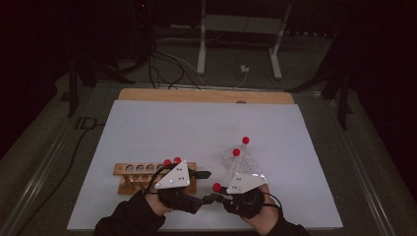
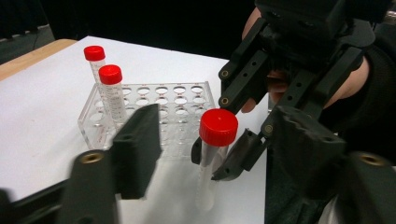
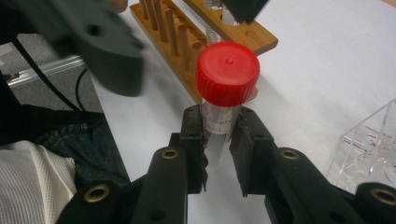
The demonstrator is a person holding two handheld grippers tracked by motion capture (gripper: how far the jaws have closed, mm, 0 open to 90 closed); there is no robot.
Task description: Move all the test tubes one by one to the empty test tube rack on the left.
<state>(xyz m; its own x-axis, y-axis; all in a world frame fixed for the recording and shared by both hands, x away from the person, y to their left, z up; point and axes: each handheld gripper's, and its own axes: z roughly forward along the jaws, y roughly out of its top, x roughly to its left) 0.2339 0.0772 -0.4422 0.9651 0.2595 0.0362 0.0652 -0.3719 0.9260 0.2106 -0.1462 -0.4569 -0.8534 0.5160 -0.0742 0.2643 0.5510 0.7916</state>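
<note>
Right gripper (image 3: pixel 217 140) — jaws clamped on red-capped tube (image 3: pixel 223 100) just below cap, tube upright, held above white mat (image 1: pixel 206 128) at roughly 6 o'clock of table. Left gripper (image 2: pixel 210 154) — jaws wide apart, tube between them, not touching. Clear rack (image 2: pixel 154 109) at 1 o'clock of held tube, two capped tubes (image 2: pixel 112 91) standing in it. Wooden rack (image 1: pixel 135 174) at 9 o'clock.

In the right gripper view, the fingers (image 3: pixel 194 140) are covering the tube's (image 3: pixel 219 128) lower body, and the clear rack (image 3: pixel 369 149) is running off the right edge. In the high view, the left gripper's (image 1: pixel 199 174) plate is hiding part of the wooden rack (image 1: pixel 135 169).
</note>
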